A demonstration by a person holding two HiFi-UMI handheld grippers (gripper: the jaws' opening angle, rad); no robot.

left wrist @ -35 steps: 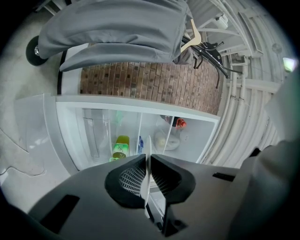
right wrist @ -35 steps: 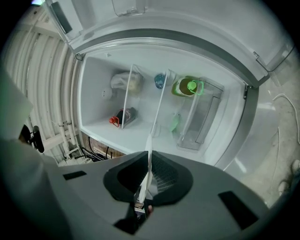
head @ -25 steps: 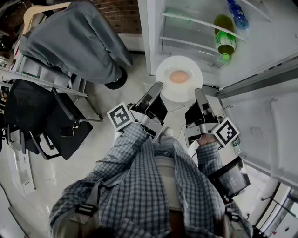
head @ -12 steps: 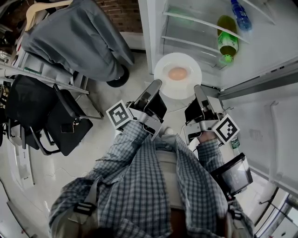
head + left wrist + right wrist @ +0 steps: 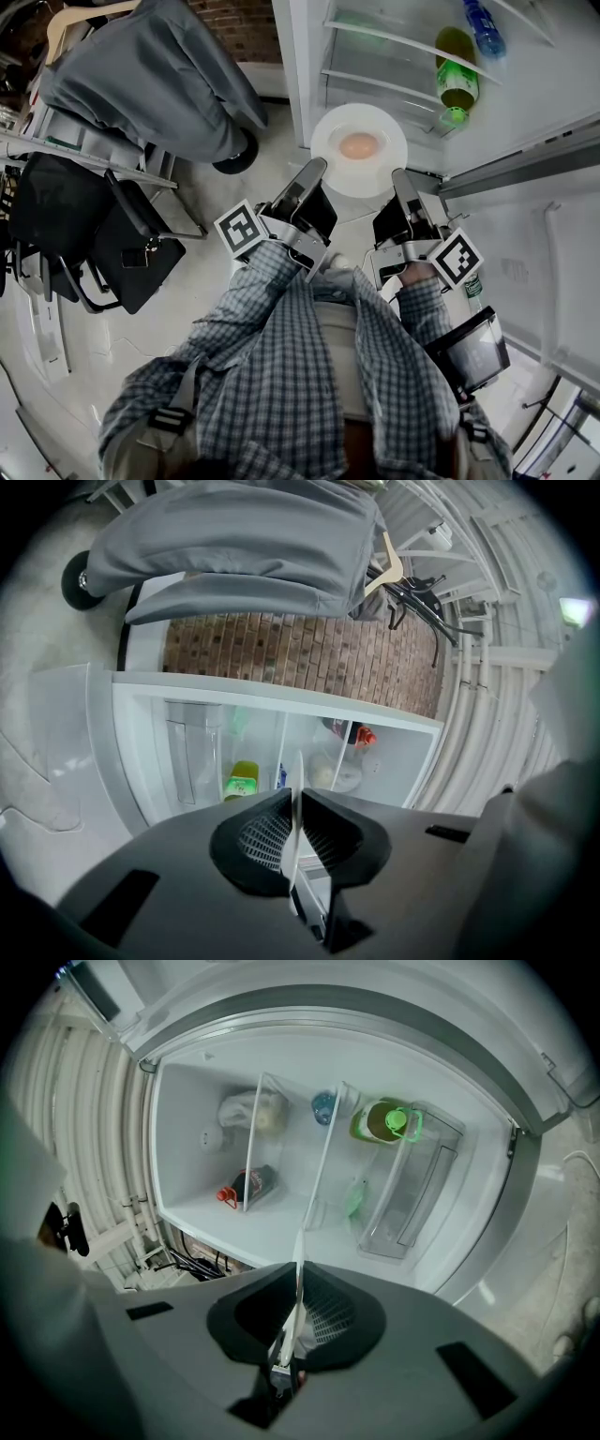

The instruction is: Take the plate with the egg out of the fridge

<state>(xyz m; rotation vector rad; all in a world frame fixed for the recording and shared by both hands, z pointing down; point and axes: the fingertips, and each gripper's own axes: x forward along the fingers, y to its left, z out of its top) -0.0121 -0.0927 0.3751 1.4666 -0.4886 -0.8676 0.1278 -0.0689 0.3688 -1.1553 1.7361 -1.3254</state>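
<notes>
PLATE IN HAND: A white plate [image 5: 359, 178] bearing a single egg [image 5: 359, 146] is held level between two hand-held grippers at the mouth of an open fridge [image 5: 307, 75], part of it over the pale floor [image 5: 234, 187]. The left gripper [image 5: 314, 172] is clamped on the plate's left rim and the right gripper [image 5: 401, 178] on its right rim. Each gripper view shows that rim edge-on, pinched between the two jaws. Ahead of the grippers, beyond the plate, a green bottle [image 5: 455, 82] and a blue bottle [image 5: 478, 26] lie on the fridge shelves. Off to the left gripper's left, a grey jacket [image 5: 159, 80] is draped over a hanger, with a black chair [image 5: 122, 248] near it. Behind both grippers are the person's checked sleeves [image 5: 281, 309].
</notes>
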